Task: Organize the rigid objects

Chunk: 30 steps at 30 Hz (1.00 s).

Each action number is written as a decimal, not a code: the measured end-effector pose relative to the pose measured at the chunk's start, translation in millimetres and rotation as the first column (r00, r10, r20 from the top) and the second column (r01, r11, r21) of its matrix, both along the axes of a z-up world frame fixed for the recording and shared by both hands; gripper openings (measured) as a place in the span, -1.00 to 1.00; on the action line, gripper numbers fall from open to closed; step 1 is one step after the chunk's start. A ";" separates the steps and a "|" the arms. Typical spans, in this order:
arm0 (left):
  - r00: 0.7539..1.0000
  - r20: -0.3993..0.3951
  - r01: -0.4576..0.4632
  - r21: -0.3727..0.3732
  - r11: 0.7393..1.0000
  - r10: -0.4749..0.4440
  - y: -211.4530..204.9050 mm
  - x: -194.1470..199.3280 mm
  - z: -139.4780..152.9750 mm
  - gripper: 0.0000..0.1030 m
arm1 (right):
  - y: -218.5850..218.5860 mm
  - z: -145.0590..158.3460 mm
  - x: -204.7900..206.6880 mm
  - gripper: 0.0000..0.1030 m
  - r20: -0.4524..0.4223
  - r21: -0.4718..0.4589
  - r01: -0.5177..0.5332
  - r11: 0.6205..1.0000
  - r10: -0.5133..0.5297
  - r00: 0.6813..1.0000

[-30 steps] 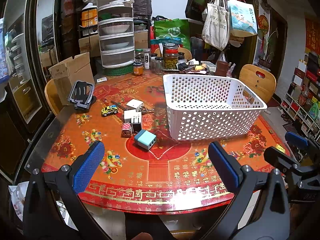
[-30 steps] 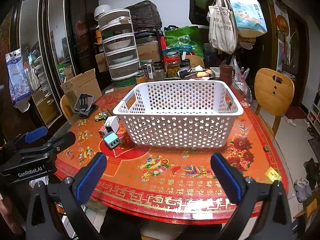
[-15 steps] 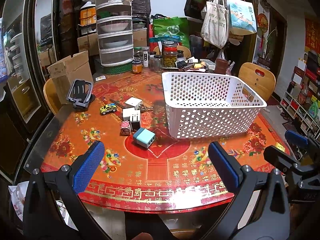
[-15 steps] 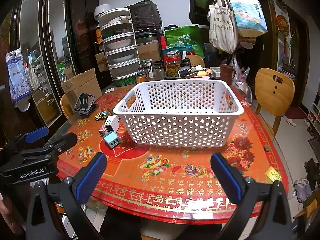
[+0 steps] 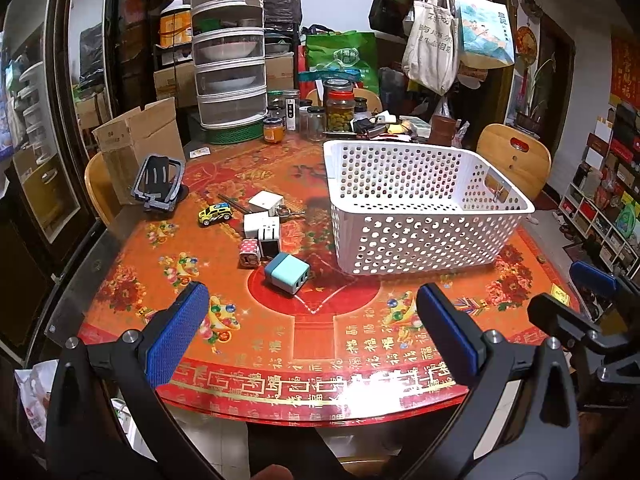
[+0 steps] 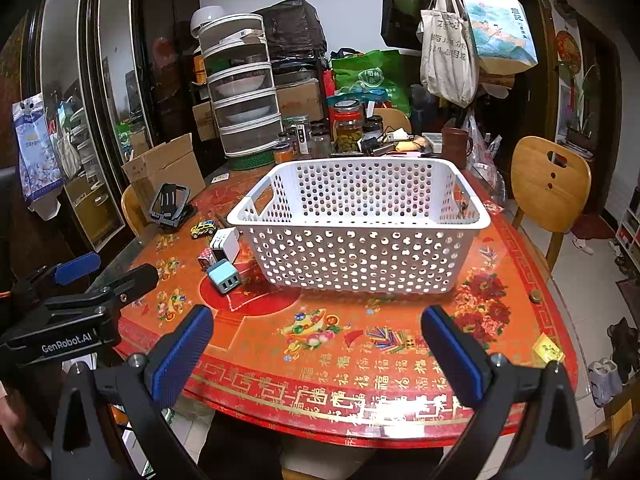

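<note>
A white perforated basket (image 5: 424, 204) stands on the red patterned table (image 5: 320, 332); it also shows in the right wrist view (image 6: 360, 224). Left of it lie small objects: a teal charger block (image 5: 287, 273), a red dotted cube (image 5: 249, 253), white charger cubes (image 5: 264, 229), a yellow toy car (image 5: 215, 214) and a black phone stand (image 5: 158, 184). My left gripper (image 5: 312, 334) is open and empty above the table's near edge. My right gripper (image 6: 318, 346) is open and empty, in front of the basket.
Jars (image 5: 340, 110), a stacked food cover (image 5: 228, 68) and a cardboard box (image 5: 138, 140) crowd the table's far side. Wooden chairs (image 6: 550, 184) stand at the right and left. Bags (image 6: 472, 32) hang behind.
Both grippers have stayed open; the views have shifted only slightly. Nothing on the table has moved.
</note>
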<state>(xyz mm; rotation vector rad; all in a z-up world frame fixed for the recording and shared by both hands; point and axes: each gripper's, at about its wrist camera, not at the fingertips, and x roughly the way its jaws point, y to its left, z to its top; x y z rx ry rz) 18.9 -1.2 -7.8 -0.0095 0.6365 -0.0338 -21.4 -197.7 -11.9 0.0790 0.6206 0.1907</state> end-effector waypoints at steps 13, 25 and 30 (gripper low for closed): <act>1.000 -0.005 0.013 -0.009 1.000 -0.013 -1.2 -0.3 0.4 0.99 | 0.0 0.2 -0.2 1.00 0.000 -0.001 -0.001 1.000 0.001 1.000; 1.000 -0.007 0.007 -0.013 1.000 -0.008 1.3 0.7 -0.5 0.99 | 0.3 -1.4 1.3 1.00 -0.004 -0.005 -0.004 1.000 0.004 1.000; 1.000 -0.004 0.016 -0.012 1.000 -0.016 -0.2 1.2 -1.0 0.99 | 0.0 -2.0 2.0 1.00 -0.004 -0.005 -0.004 1.000 0.004 1.000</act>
